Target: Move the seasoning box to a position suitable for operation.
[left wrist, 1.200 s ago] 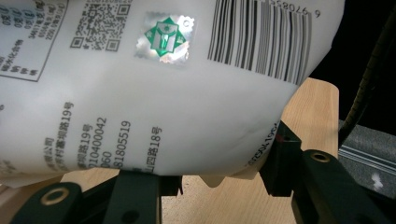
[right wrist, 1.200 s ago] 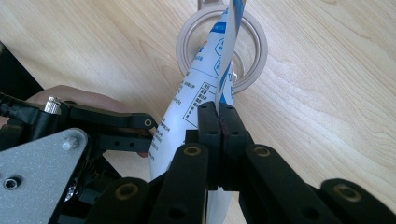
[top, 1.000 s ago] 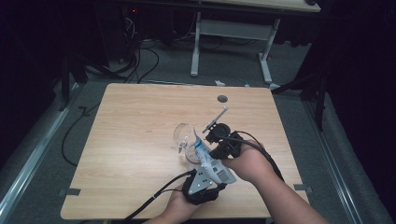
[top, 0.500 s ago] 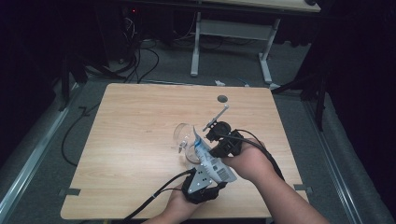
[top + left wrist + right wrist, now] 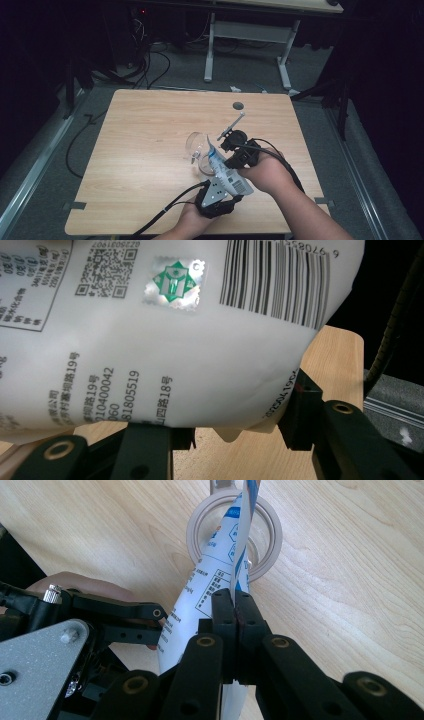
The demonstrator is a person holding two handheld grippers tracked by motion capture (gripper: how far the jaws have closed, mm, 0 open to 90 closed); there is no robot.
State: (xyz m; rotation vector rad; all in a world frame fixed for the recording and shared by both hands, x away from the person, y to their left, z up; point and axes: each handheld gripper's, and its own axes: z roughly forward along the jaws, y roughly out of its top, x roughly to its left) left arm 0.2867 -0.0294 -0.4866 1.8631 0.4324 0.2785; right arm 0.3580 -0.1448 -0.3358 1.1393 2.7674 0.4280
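A white pouch (image 5: 221,169) with blue print and a barcode is held tilted between both grippers over the near middle of the table. My left gripper (image 5: 226,182) is shut on the pouch's body (image 5: 175,330), and its black jaws (image 5: 225,427) press on both sides of it. My right gripper (image 5: 223,156) is shut on the thin flat edge of the pouch (image 5: 212,580), with its fingertips (image 5: 234,602) pinched together on it. The pouch's upper end lies over the mouth of a clear glass (image 5: 196,147) standing on the wood, whose round rim (image 5: 270,530) is seen from above.
The wooden table (image 5: 145,125) has a small grey round cap (image 5: 238,105) near its far edge. The left gripper's body and grey plate (image 5: 35,665) sit close beside the right gripper's jaws. Cables trail off the near edge. Beyond the table is dark floor with desk legs (image 5: 210,50).
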